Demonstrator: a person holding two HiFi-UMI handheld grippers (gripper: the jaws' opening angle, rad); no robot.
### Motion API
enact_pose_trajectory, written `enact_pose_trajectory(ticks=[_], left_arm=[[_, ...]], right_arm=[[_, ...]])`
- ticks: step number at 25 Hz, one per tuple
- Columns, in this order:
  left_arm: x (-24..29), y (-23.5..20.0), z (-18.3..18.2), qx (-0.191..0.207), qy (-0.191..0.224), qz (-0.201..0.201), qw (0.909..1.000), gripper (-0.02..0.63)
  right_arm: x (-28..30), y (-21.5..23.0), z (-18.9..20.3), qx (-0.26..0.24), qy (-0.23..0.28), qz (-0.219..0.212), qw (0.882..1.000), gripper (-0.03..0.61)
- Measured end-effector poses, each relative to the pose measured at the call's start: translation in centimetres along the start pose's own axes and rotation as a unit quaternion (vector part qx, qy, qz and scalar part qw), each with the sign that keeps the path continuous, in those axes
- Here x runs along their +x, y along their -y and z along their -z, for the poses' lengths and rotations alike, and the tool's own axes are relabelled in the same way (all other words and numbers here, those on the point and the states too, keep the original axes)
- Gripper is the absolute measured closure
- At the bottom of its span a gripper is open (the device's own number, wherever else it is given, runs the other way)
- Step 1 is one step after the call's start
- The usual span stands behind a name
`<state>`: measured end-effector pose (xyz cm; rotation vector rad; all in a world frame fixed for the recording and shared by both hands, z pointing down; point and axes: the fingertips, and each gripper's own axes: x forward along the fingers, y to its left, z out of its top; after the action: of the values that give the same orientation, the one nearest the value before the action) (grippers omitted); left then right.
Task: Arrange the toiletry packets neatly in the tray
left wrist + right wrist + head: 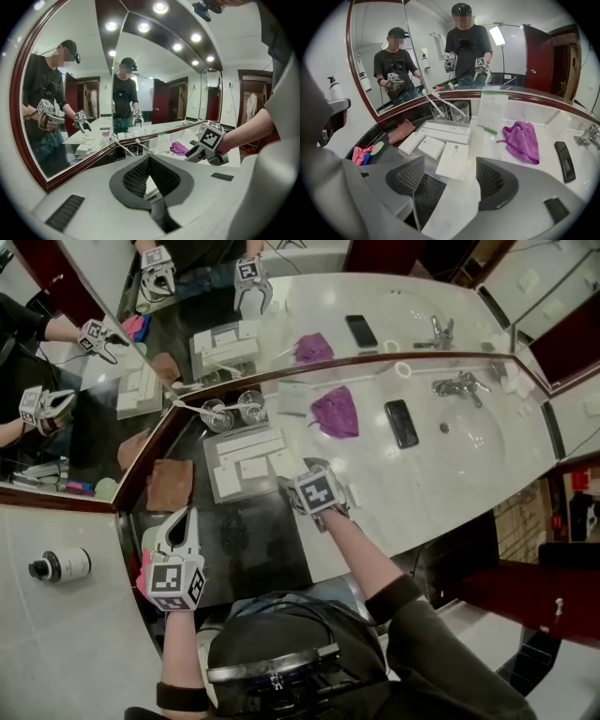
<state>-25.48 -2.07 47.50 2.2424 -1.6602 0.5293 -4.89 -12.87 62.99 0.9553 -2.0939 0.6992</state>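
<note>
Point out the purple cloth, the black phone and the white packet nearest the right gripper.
purple cloth (335, 413): head view, middle of the fabric.
black phone (401, 423): head view, centre of its face.
white packet (453, 160): right gripper view, centre of its top.

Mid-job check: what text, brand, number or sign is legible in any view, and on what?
No text is readable in any view.
Toiletry packets: small printed marks, too small to read.
Card against the mirror: faint print, blurred.
Marker cube: black-and-white square pattern, no words.
</note>
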Motion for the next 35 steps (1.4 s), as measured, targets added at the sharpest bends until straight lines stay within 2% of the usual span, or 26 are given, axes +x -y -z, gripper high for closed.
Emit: enact_pose_trajectory(ticks=[5,11,15,19,25,32,35], left_arm=[[0.3,-1.6,0.6,0.006,-0.004,0.009,0.9999,0.614],[-0.3,-2.9,1.6,-0.007,-0.008,0.002,0.9999,0.614],[-0.7,-3.6,2.2,-0.016,-0.008,-0.007,0.9998,0.614],[-1.1,-3.7,2.7,-0.023,-0.011,-0.012,0.9996,0.614],[-1.4,-3.5,2.8,-0.024,-0.01,-0.017,0.9995,0.614],[-1.7,-2.6,2.6,-0.021,-0.008,-0.017,0.9996,0.614],[-1.6,-1.9,2.5,-0.022,-0.005,-0.016,0.9996,0.614]], right_arm=[[3.3,0.7,0.0,-0.006,-0.051,0.026,0.998,0.19],[5.6,1.0,0.7,-0.005,-0.09,0.028,0.996,0.194],[6.2,0.6,1.4,0.009,-0.109,0.018,0.994,0.283],[6.2,0.2,1.7,0.012,-0.119,0.011,0.993,0.301],[5.2,0.8,1.0,-0.015,-0.094,0.021,0.995,0.301],[2.3,0.5,1.1,-0.008,-0.048,-0.003,0.999,0.301],[0.0,-0.2,0.4,-0.015,-0.012,-0.025,0.999,0.301]])
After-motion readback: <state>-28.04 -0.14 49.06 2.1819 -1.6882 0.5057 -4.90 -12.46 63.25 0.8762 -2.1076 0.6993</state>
